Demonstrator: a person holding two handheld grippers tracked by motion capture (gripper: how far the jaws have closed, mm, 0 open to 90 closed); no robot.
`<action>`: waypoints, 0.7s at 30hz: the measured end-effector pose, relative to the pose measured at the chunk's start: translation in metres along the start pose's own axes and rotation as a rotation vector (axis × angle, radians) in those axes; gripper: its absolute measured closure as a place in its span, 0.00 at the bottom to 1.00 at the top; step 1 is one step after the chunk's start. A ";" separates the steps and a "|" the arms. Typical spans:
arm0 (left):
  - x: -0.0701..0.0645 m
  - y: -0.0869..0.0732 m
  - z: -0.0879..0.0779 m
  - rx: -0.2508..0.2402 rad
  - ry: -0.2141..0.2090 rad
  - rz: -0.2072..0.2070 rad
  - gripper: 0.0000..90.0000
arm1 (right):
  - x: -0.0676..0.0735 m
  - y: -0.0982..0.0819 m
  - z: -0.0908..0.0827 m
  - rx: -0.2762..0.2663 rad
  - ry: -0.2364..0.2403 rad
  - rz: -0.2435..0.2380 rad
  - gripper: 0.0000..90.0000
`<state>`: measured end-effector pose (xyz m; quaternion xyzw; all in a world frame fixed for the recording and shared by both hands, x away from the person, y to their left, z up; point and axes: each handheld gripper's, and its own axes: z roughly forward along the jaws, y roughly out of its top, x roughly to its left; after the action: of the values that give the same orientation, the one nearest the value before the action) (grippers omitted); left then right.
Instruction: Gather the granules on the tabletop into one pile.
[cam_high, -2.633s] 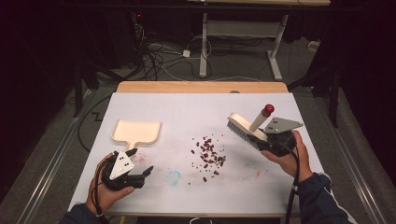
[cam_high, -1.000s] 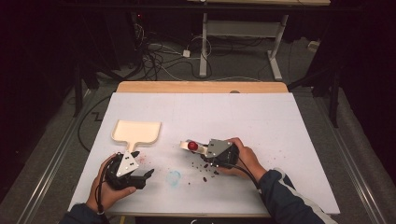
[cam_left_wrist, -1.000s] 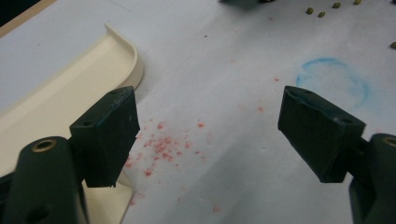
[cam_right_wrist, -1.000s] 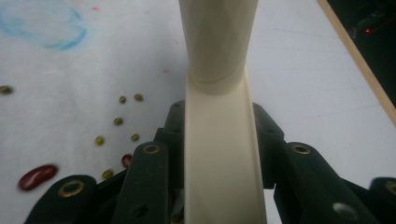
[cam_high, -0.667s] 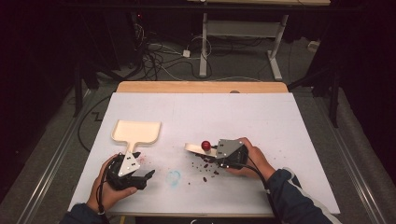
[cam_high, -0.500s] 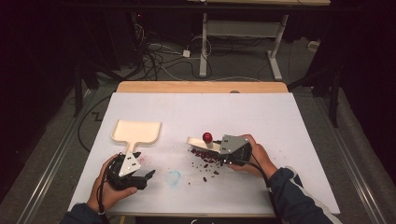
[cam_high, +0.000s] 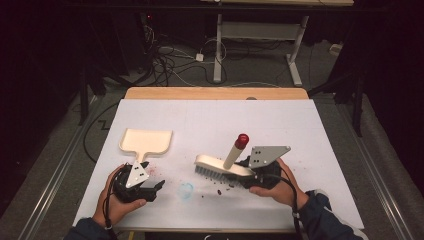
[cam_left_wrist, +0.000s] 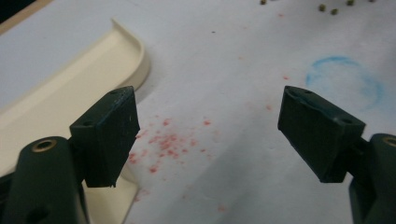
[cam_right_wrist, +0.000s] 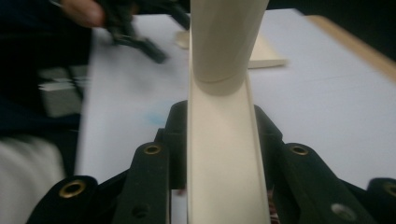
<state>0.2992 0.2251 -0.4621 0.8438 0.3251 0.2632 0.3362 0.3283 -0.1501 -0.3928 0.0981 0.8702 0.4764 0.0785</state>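
1. High view: a cream plastic hand brush with a red-capped handle (cam_high: 223, 166) sits at the lower centre of the frame, its bristles down on the white table covering (cam_high: 210, 120). The right gripper (cam_high: 252, 172) holds it from the right end. Small dark crumbs (cam_high: 220, 189) lie just below the bristles, with a faint blue ring (cam_high: 186, 189) to their left. A cream plastic dustpan (cam_high: 146, 142) lies at centre left, well apart from the brush. The left gripper (cam_high: 152, 186) rests at lower left, just below the pan's handle. I judge this to be a sweeping job, mid-stroke. The next move probably calls for the left gripper to take the pan's handle and for the crumbs to be brushed leftward into the pan.

2. Left gripper view: the jaws stand wide apart with nothing between them. The dustpan (cam_left_wrist: 60, 98) fills the upper left, its handle running down behind the left jaw, beside it rather than between the two. Pink specks (cam_left_wrist: 168, 142) stain the sheet in the gap.

3. Right gripper view: both jaws are clamped against the sides of the brush (cam_right_wrist: 224, 154), whose back runs up the middle of the frame. The handle rises at top centre. The other gripper is a blur at upper left.
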 end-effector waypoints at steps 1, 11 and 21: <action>0.002 0.000 -0.001 -0.008 0.021 -0.013 0.22 | 0.005 -0.002 0.004 0.003 0.041 0.022 0.75; 0.013 -0.004 -0.006 -0.035 0.068 -0.108 0.23 | 0.030 -0.015 0.051 0.158 0.168 0.093 0.75; 0.009 -0.002 -0.003 -0.013 0.054 -0.071 0.23 | 0.002 -0.024 0.053 0.156 0.090 0.146 0.75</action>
<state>0.3023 0.2340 -0.4598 0.8221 0.3620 0.2761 0.3418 0.3360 -0.1193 -0.4411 0.1459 0.8979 0.4153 -0.0034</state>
